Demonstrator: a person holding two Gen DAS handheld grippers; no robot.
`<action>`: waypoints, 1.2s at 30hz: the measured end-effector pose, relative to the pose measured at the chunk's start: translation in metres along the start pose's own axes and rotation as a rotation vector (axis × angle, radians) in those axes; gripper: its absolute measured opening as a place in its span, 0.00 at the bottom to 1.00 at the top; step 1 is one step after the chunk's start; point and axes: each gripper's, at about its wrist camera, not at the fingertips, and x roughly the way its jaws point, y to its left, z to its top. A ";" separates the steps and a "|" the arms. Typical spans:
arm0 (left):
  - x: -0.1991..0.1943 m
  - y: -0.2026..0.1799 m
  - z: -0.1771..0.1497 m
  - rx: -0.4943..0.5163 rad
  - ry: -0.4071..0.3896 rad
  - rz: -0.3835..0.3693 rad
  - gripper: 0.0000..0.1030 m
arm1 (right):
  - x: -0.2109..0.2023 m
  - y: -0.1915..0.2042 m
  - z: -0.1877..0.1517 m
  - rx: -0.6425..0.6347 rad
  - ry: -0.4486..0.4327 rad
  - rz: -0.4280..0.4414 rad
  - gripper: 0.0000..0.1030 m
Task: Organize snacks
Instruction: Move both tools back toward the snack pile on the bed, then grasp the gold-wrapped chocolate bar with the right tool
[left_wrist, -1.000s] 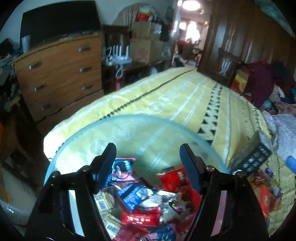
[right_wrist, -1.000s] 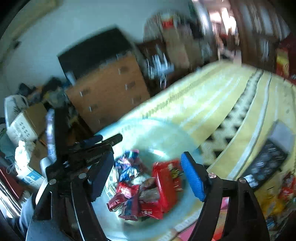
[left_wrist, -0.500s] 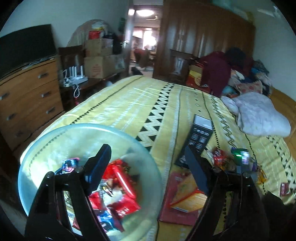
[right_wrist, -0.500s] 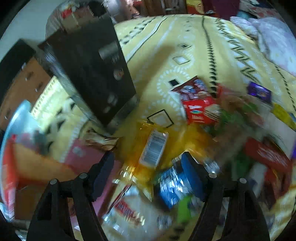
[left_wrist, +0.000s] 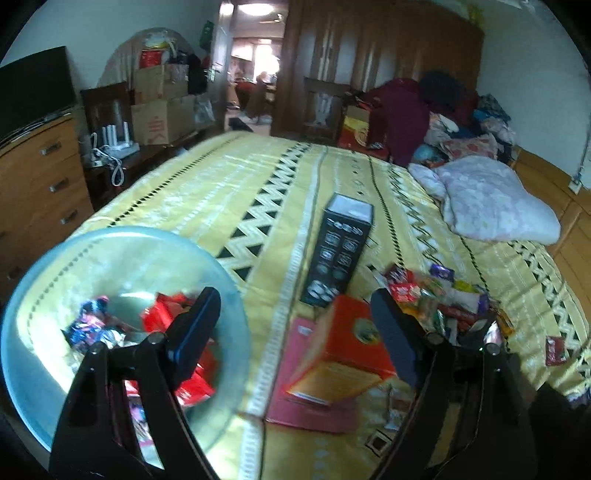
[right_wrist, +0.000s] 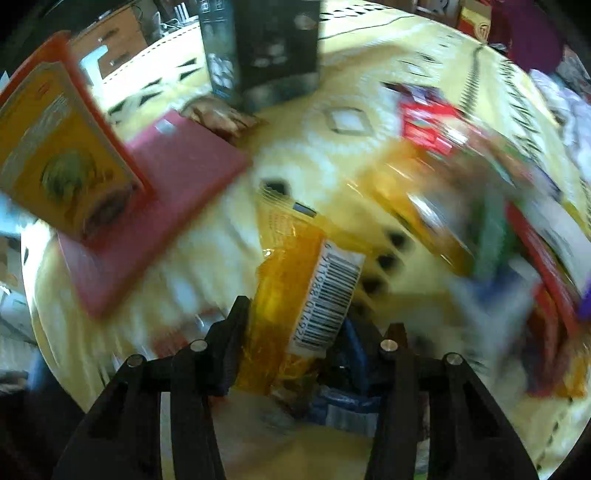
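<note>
Closing on an orange packet (right_wrist: 295, 295), your right tool (right_wrist: 295, 343) points steeply down at the bed (right_wrist: 332, 166). The packet, with a white barcode label, sits between the fingers at lower centre of the right view; motion blur keeps me from telling whether the pads already press it, so count it as between them, not yet clearly gripped. A blue wrapper (right_wrist: 343, 402) lies just under the tool. Loose snacks (right_wrist: 498, 206) smear across the right half of that frame, too blurred to name singly. At upper left stands an orange box (right_wrist: 62, 155) on a pink flat box (right_wrist: 159, 206), and a black carton (right_wrist: 266, 48) fills the top centre.

Your left tool (left_wrist: 295, 325) is spread wide with nothing between its fingers. It hangs over the bed, its left finger in front of a clear bowl (left_wrist: 40, 332) at lower left of the left view. The bowl holds red and blue wrapped snacks (left_wrist: 162, 317). Between the fingers you see the orange box on the pink one, and the black carton lies flat beyond them at centre. The loose snack pile is at right of centre, just past the right finger. A pale blanket (left_wrist: 491, 199) sits at upper right, a wooden dresser (left_wrist: 37, 177) at the left edge.
</note>
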 end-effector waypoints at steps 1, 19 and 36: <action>0.000 -0.004 -0.003 0.011 0.004 -0.010 0.82 | -0.006 -0.014 -0.009 0.025 0.001 -0.013 0.48; 0.016 0.000 -0.002 -0.013 0.033 -0.090 0.82 | -0.018 0.025 0.118 -0.265 -0.210 0.331 0.53; 0.041 0.019 -0.010 -0.108 0.093 -0.163 0.82 | 0.082 0.048 0.171 -0.330 -0.096 0.423 0.39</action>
